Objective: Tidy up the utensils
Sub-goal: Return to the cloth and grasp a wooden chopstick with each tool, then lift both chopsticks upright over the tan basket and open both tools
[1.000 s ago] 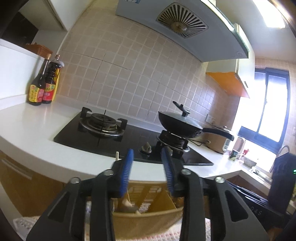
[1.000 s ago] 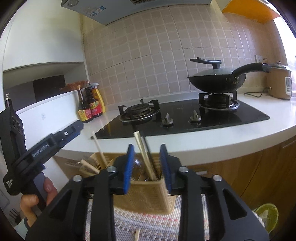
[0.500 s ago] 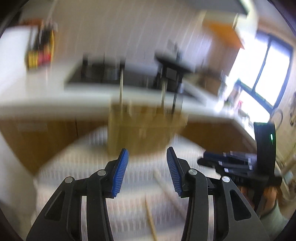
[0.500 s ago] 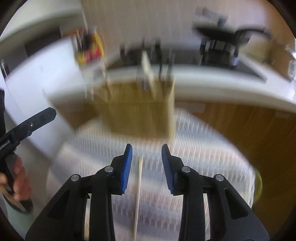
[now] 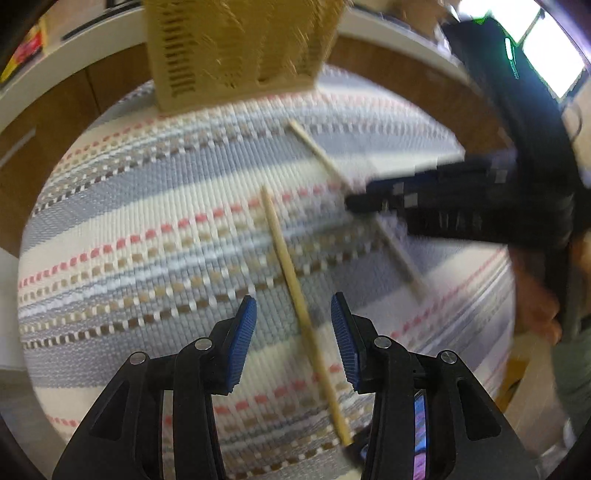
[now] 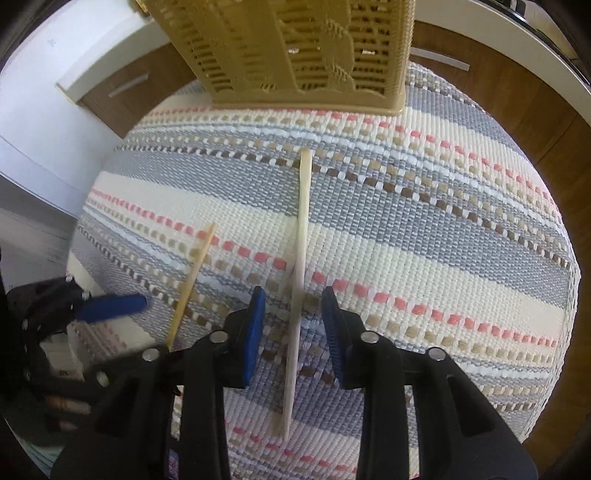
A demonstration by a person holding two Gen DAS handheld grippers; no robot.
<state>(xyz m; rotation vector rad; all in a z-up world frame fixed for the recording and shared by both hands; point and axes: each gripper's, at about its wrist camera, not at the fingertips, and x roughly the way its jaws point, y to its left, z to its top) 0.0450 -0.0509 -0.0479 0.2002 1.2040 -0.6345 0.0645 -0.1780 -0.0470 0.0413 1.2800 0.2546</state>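
Two loose chopsticks lie on a striped woven mat [image 5: 147,206]. A tan chopstick [image 5: 295,284] runs between the open jaws of my left gripper [image 5: 293,314], which hangs just above it. A pale chopstick [image 6: 299,258] runs between the open jaws of my right gripper [image 6: 293,306]. The tan chopstick also shows in the right wrist view [image 6: 192,280], left of the pale one. The pale chopstick shows blurred in the left wrist view [image 5: 321,155]. A tan slotted utensil basket [image 6: 295,48] stands at the mat's far edge; it also shows in the left wrist view [image 5: 236,48].
The mat [image 6: 424,229] covers a round stool or table. Wooden cabinet fronts [image 6: 517,122] and a white countertop edge [image 6: 480,33] lie behind it. The other gripper shows at the side of each view: right gripper [image 5: 461,199], left gripper [image 6: 92,306].
Both grippers have dropped from counter height and tilted down over the mat. The stove and wall have left view. Each gripper now straddles a chopstick.
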